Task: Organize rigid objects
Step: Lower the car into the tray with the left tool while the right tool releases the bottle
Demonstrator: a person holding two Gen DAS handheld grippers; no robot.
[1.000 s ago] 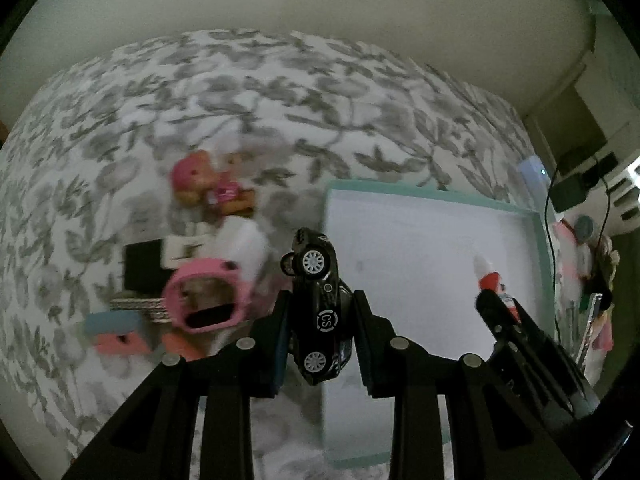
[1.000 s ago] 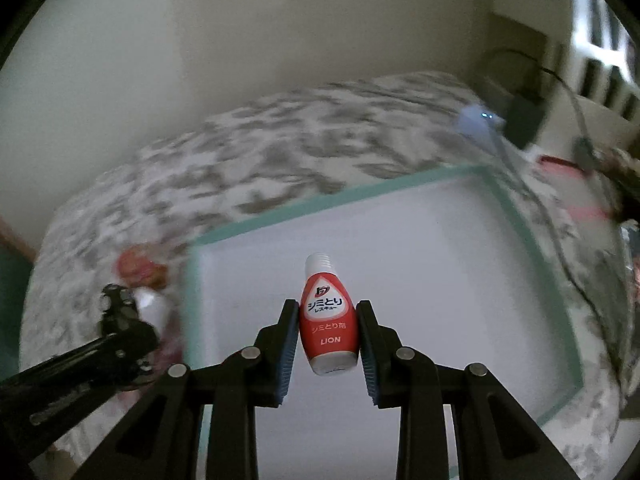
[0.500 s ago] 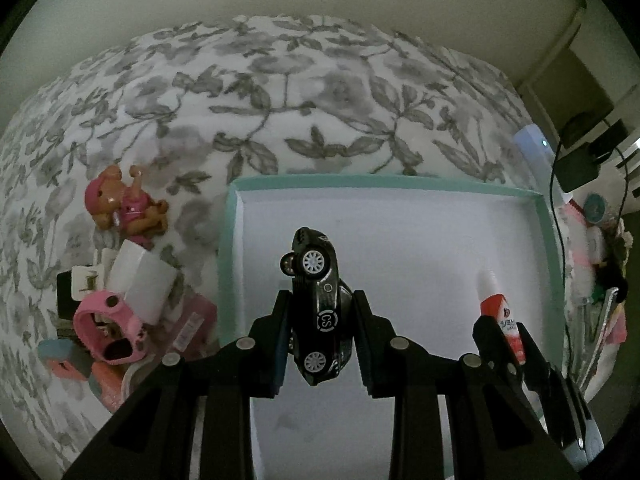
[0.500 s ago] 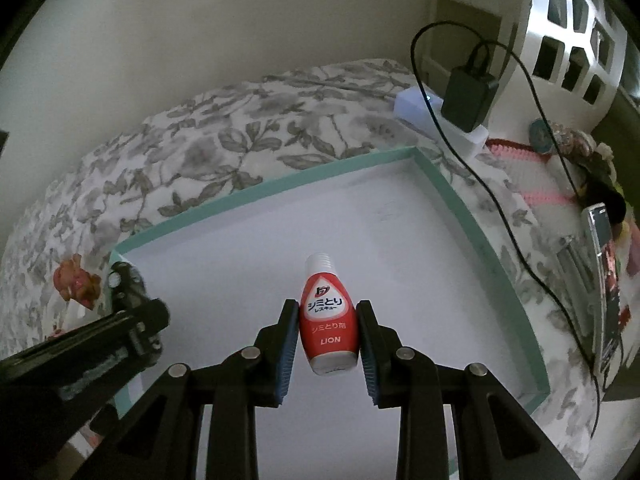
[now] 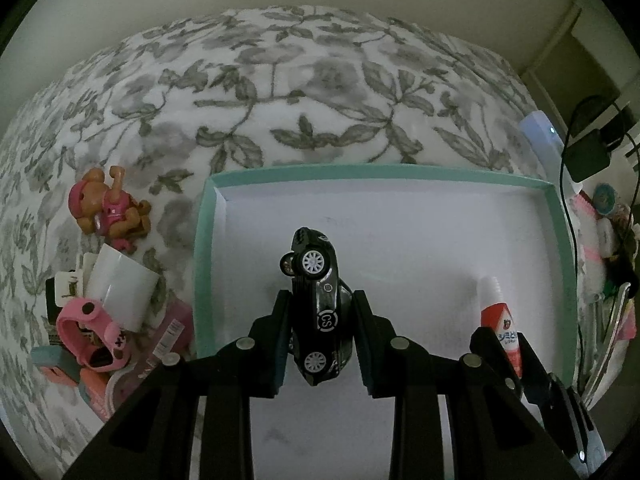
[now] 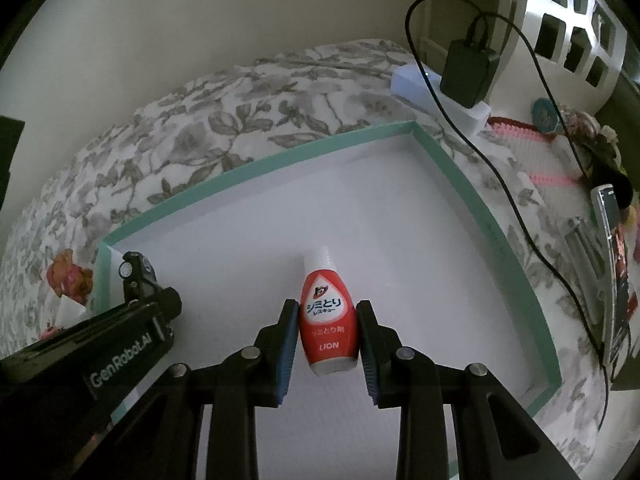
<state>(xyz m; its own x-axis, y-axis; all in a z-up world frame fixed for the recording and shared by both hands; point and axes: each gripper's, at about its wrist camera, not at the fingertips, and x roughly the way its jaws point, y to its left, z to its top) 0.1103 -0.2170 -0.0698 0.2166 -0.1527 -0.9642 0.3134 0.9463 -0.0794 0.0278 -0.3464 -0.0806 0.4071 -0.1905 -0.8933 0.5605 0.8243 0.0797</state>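
On the floral bedspread (image 5: 280, 80), a toy heap (image 5: 104, 320) flanks the tray (image 5: 202, 264); left claw (image 5: 320, 312) grips car (image 5: 320, 300), right claw (image 6: 327, 320) bottle (image 6: 328, 320).

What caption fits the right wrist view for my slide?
Right gripper clamps a red stain-remover bottle over the white-floored teal tray, left gripper alongside holding a black toy car.

Pink clutter pile (image 5: 108, 344) indistinct; tray (image 6: 448, 160) near edge cut off.

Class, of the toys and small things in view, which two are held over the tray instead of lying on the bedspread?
The black toy car and the red bottle; each is gripped by a gripper.
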